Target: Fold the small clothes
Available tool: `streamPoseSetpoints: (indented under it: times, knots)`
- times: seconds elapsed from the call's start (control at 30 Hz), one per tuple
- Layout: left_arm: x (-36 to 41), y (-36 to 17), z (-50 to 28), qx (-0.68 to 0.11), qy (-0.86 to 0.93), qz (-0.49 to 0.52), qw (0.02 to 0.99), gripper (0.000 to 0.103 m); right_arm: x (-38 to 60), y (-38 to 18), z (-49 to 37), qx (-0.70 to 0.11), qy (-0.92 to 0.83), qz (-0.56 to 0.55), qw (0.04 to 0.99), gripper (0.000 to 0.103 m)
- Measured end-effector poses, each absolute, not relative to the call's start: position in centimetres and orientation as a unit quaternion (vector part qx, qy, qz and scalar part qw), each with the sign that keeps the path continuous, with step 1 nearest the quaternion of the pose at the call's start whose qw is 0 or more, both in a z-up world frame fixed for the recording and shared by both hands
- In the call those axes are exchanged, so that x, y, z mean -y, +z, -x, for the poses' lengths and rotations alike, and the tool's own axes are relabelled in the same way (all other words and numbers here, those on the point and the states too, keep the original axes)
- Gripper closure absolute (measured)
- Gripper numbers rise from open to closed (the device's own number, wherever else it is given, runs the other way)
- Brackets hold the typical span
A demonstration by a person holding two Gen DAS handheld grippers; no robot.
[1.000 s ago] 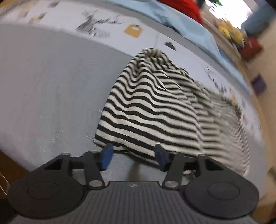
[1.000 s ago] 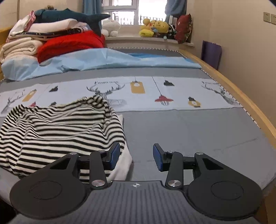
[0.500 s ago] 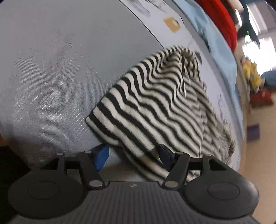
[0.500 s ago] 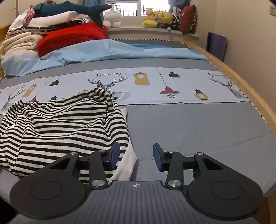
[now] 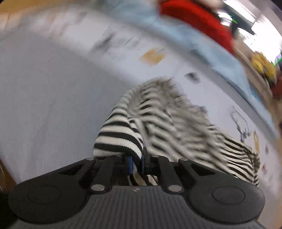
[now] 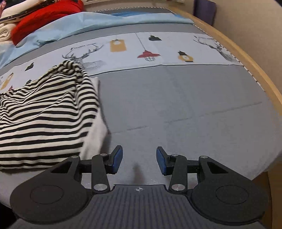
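Grey bedding spreads under both of my grippers, with a pale printed band of deer, lamps and tags across it farther off. Beyond that band lie a light blue sheet and a red blanket, with cream folded cloth at the far left edge. Along the right runs the bed's wooden rim, and a purple thing leans by the wall behind it.

On my left gripper the jaws are closing, and a fold of the striped top is pinched between the 2 blue pads, which sit almost together. From there the top runs away to the right across the bedding, bunched and blurred in the left view. Yellow toys show as a smear at the far right.

My right gripper stands about half open with nothing between the pads, only bare grey bedding below. The striped top lies to its left in a rumpled heap, its white edge just beside my left finger; I cannot tell whether they touch. No other thing lies on the grey bedding ahead and to the right of this gripper.
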State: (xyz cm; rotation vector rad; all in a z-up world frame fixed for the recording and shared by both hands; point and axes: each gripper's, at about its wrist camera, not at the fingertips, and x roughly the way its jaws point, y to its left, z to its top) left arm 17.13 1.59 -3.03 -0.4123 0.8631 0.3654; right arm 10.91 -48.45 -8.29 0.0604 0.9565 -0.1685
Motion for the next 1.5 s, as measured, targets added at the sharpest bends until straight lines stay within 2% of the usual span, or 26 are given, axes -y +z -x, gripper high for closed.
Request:
streamPoseSetpoints:
  times: [0.13, 0.27, 0.33, 0.43, 0.47, 0.5, 0.57, 0.63, 0.83, 1.03, 1.17, 1.3, 1.43, 1.5]
  knots:
    - [12.4, 3.5, -18.7, -0.314, 0.052, 0.005, 0.948, 0.095, 50.6, -8.3, -10.5, -0.460, -0.092, -0.051, 0.882, 0.059]
    - [26.1, 2.4, -17.2, -0.282, -0.093, -0.117, 0.948, 0.095, 52.4, -8.3, -10.4, -0.461, -0.098, -0.071, 0.879, 0.059]
    - [31.0, -0.6, -16.0, -0.301, -0.149, -0.148, 0.930, 0.095, 53.5, -8.3, -10.4, -0.460, -0.105, -0.085, 0.878, 0.059]
    - [34.5, -5.0, -16.0, -0.389, -0.216, -0.156, 0.882, 0.083, 54.9, -8.3, -10.2, -0.458, -0.116, -0.110, 0.874, 0.059]
    - [34.7, -5.6, -15.8, -0.404, -0.224, -0.151, 0.874, 0.076, 55.4, -8.4, -10.1, -0.458, -0.120, -0.117, 0.873, 0.059]
    - [34.5, -5.5, -15.6, -0.404, -0.229, -0.143, 0.874, 0.072, 55.8, -8.5, -10.0, -0.458, -0.123, -0.125, 0.871, 0.059]
    - [32.9, -4.4, -14.9, -0.378, -0.243, -0.118, 0.885, 0.050, 56.4, -8.6, -9.8, -0.458, -0.122, -0.137, 0.870, 0.059]
    - [30.3, -2.9, -14.3, -0.353, -0.253, -0.084, 0.897, 0.039, 56.8, -8.7, -9.8, -0.456, -0.117, -0.140, 0.871, 0.059]
    - [21.6, -0.5, -17.5, -0.381, -0.177, -0.021, 0.907, 0.039, 56.6, -8.3, -10.2, -0.443, -0.092, -0.152, 0.879, 0.059]
    - [13.1, -0.1, -19.9, -0.450, -0.144, 0.036, 0.880, 0.036, 55.1, -7.3, -11.1, -0.423, -0.044, -0.185, 0.886, 0.059]
    - [10.0, -2.6, -20.9, -0.487, -0.139, 0.082, 0.858, 0.026, 53.4, -7.1, -12.5, -0.428, -0.014, -0.220, 0.877, 0.056]
    - [8.1, -6.4, -21.8, -0.500, -0.136, 0.155, 0.841, 0.026, 50.8, -7.6, -14.1, -0.451, 0.010, -0.223, 0.864, 0.042]
    - [6.0, -9.8, -23.5, -0.527, -0.114, 0.320, 0.779, 0.025, 49.2, -8.7, -15.6, -0.485, 0.012, -0.219, 0.847, 0.041]
    - [6.1, -10.1, -24.6, -0.525, -0.120, 0.338, 0.772, 0.025, 48.8, -9.2, -16.3, -0.496, 0.005, -0.223, 0.839, 0.041]
